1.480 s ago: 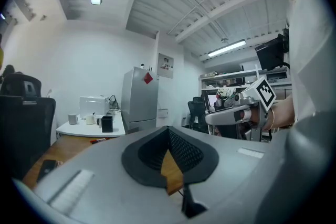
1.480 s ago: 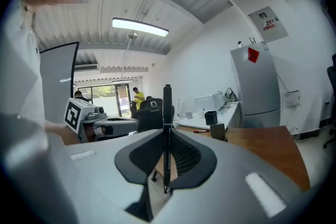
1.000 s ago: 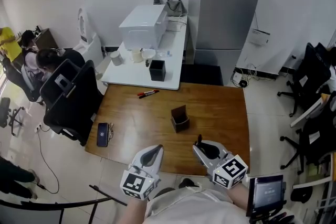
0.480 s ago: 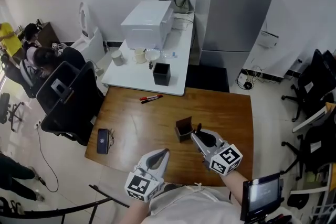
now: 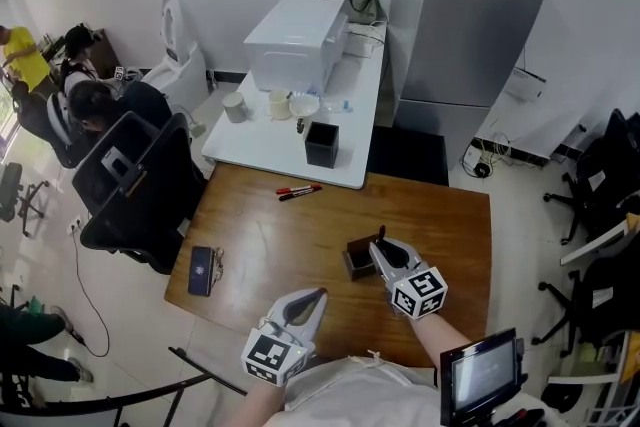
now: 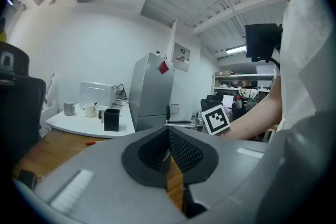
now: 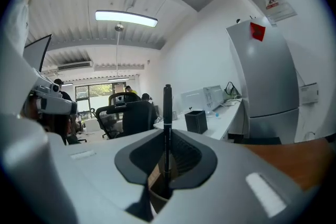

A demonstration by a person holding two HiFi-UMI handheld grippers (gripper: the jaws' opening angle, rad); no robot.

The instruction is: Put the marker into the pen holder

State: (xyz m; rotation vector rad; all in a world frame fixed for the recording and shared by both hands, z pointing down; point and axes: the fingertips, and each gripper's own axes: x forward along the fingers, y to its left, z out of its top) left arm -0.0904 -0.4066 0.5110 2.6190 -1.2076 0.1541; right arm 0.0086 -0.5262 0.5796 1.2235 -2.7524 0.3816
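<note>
Moved up-frame to the pen holder (image 5: 358, 257) at centre, the right tongs (image 5: 381, 250) pinch the marker (image 7: 167, 118) upright; dropping it in seemingly remains; left tongs (image 5: 316, 296) sit pressed together, empty.

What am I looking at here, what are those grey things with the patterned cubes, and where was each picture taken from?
There is no robot: a person holds a two-jaw gripper in each hand, and the patterned cubes are part of those grippers. The wide picture comes from a camera on the person's head, looking down at a wooden table. The other two come from cameras riding on the grippers, looking along their jaws. The right gripper is clamped on a black marker, held upright at the brown pen holder. The left gripper is shut and empty. Also on the table: two more markers and a phone.
</note>
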